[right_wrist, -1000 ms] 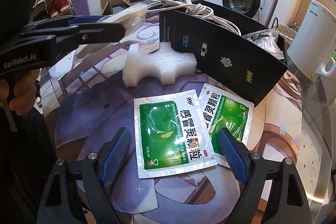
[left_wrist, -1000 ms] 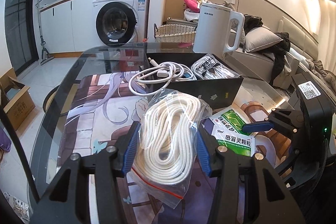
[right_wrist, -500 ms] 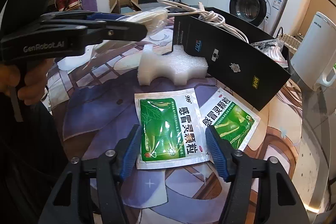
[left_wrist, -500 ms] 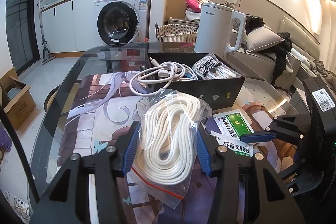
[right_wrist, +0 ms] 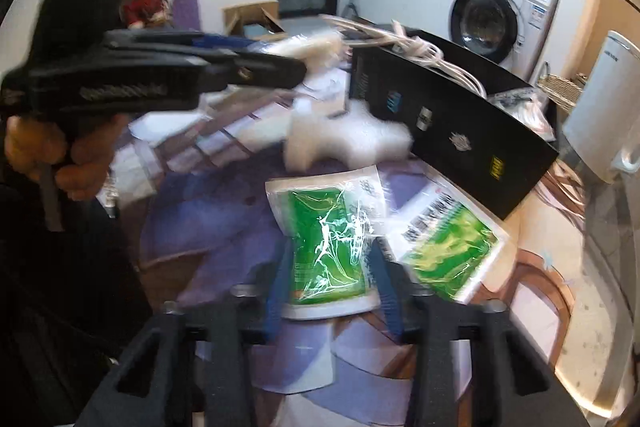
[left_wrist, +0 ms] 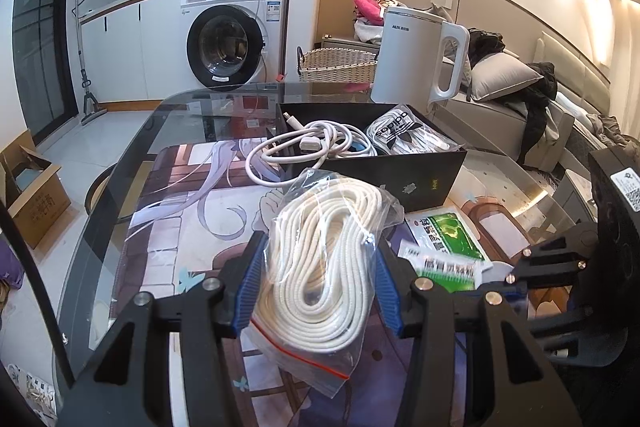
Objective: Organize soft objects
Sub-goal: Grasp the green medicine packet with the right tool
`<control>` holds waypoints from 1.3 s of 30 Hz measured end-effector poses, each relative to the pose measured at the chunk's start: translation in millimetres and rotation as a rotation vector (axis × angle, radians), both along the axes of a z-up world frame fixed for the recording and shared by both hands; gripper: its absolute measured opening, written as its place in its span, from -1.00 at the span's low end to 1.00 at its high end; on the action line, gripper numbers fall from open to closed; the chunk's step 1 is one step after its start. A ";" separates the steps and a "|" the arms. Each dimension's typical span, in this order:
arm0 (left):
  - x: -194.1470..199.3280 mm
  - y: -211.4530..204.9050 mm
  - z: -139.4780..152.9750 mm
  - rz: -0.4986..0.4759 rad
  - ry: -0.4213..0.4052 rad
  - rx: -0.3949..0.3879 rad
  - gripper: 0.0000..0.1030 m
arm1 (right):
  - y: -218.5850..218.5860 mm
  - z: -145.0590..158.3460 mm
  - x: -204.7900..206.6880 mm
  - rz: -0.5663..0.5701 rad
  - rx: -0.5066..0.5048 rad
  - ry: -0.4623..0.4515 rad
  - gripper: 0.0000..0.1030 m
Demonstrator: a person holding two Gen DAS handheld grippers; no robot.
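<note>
The green sachet (right_wrist: 328, 247) is the thing that has changed: a second ago it lay flat on the table mat between wide-spread fingers, and now the right gripper (right_wrist: 330, 291) has closed in on it, so its foil is buckled and creased between the two blue pads. Its near edge looks lifted off the mat, though the right wrist view is smeared by motion and I cannot tell how far clear it is. The second green sachet (right_wrist: 448, 247) lies flat just to the right of it, on the mat (right_wrist: 224, 227), untouched.

Beyond them a piece of white foam (right_wrist: 344, 137) sits against the near wall of the black box (right_wrist: 460, 131), which holds a white cable (left_wrist: 304, 151) spilling over its left rim and a bagged set of laces (left_wrist: 404, 135) toward the right.

The left gripper (left_wrist: 316, 287) holds the bag of white rope (left_wrist: 324, 259) just as it did a second ago, pads pressed against both sides of the bag, held above the near part of the mat with the box beyond it. A white kettle (left_wrist: 416, 59) stands on the far right of the glass table (left_wrist: 132, 163).

So, as I judge it, both grippers now carry something soft, and the likely next step is dropping each into the box; the sachet, being slippery and only pinched across its middle, could slide out on the way
</note>
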State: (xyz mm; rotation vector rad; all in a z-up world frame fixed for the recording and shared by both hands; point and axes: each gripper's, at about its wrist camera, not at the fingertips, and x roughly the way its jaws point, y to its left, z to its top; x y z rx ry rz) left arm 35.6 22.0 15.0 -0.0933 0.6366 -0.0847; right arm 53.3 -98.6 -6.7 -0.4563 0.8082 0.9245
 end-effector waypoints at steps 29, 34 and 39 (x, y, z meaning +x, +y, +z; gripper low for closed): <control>-1.0 0.5 0.4 -0.010 0.005 -0.013 -0.03 | 7.6 -9.2 44.0 -0.045 -0.068 0.015 0.60; -1.2 1.0 0.7 -0.010 0.006 -0.009 -0.03 | 8.3 -8.4 45.4 -0.022 -0.063 0.015 0.39; -0.8 0.2 1.4 -0.007 0.007 -0.008 -0.03 | 8.2 -8.3 39.5 -0.005 -0.058 -0.002 0.13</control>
